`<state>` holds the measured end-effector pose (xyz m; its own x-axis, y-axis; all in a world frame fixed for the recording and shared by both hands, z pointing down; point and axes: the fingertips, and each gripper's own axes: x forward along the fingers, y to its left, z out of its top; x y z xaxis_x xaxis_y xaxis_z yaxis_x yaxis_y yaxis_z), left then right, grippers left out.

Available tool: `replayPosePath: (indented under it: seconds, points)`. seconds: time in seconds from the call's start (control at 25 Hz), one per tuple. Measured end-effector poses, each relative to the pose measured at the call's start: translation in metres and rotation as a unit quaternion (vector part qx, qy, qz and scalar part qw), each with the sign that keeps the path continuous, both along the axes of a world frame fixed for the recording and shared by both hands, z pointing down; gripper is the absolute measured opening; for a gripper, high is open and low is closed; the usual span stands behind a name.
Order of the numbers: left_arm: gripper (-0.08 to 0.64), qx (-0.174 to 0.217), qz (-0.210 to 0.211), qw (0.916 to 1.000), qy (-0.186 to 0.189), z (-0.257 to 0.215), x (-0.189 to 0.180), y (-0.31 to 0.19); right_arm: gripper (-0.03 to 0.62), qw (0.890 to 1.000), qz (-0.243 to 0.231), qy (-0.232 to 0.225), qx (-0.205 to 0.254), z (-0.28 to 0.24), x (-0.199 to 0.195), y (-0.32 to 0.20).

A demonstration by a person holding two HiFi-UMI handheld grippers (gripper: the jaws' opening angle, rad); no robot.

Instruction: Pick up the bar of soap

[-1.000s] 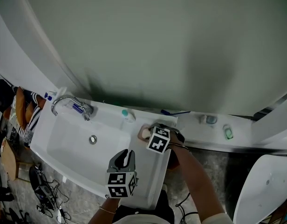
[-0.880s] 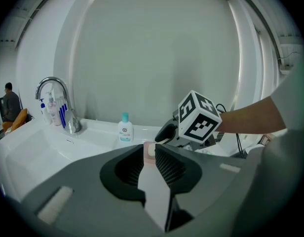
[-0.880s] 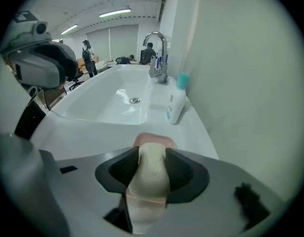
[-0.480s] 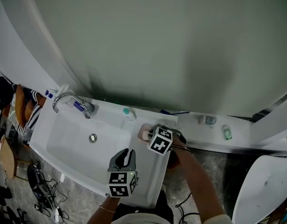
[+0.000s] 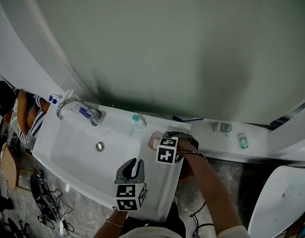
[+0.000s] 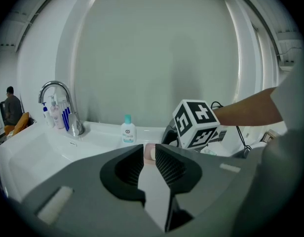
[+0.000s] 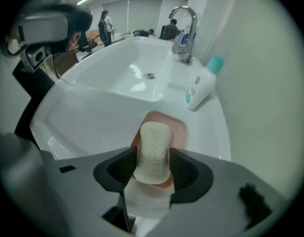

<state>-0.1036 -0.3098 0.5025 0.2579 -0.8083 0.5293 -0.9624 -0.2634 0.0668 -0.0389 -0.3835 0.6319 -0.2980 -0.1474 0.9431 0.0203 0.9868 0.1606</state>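
Observation:
The cream bar of soap [image 7: 153, 152] sits over a pink soap dish [image 7: 167, 125] on the flat right-hand ledge of the white sink [image 7: 97, 112]. My right gripper [image 7: 153, 158] has the bar between its jaws, both pads touching its long sides, and the jaws are opening. In the head view the right gripper [image 5: 159, 144] hangs over the dish [image 5: 153, 142], which hides the soap. My left gripper [image 5: 133, 164] hovers over the sink's front edge, its jaws [image 6: 149, 154] a narrow gap apart with nothing between them.
A small white bottle with a teal cap [image 7: 201, 85] stands just behind the dish. The chrome faucet [image 5: 73, 108] and the basin drain [image 5: 100, 146] lie to the left. A green wall rises close behind the sink. Small items sit on the ledge to the right [image 5: 241, 141].
The right gripper's marker cube has turned and settled slightly lower over the soap dish. The left gripper has stayed where it was.

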Motion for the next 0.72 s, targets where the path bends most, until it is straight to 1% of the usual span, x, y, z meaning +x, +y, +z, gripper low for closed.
replayPosePath:
  seconds: [0.04, 0.12, 0.2, 0.36, 0.44, 0.52, 0.64, 0.72]
  points:
    - [0.078, 0.0, -0.002, 1.0, 0.0, 0.0, -0.001, -0.001, 0.198, 1.0, -0.003, 0.009, -0.003, 0.004, 0.0, 0.001]
    - [0.078, -0.001, -0.005, 1.0, 0.0, 0.001, -0.003, -0.002, 0.198, 1.0, -0.001, 0.01, -0.001, 0.009, -0.002, -0.001]
    - [0.078, -0.005, -0.007, 1.0, -0.001, 0.004, -0.005, -0.002, 0.202, 1.0, -0.011, 0.014, 0.006, 0.012, -0.004, -0.002]
    - [0.078, -0.012, -0.003, 0.9999, -0.004, 0.01, -0.003, -0.004, 0.206, 0.999, -0.027, 0.033, -0.01, 0.015, -0.01, -0.004]
    - [0.078, -0.013, 0.0, 0.9999, -0.006, 0.011, -0.001, -0.004, 0.206, 0.999, -0.036, 0.032, -0.011, 0.014, -0.014, -0.004]
    - [0.078, -0.013, 0.0, 0.9999, -0.007, 0.011, -0.002, -0.004, 0.206, 0.999, -0.033, 0.013, -0.007, 0.013, -0.017, -0.005]
    - [0.078, -0.014, -0.006, 0.9999, -0.006, 0.012, -0.008, -0.004, 0.204, 0.999, -0.008, -0.034, 0.0, 0.007, -0.02, -0.009]
    - [0.078, -0.015, -0.011, 0.9998, -0.007, 0.012, -0.012, -0.003, 0.204, 0.998, 0.002, -0.056, 0.003, 0.004, -0.021, -0.01]
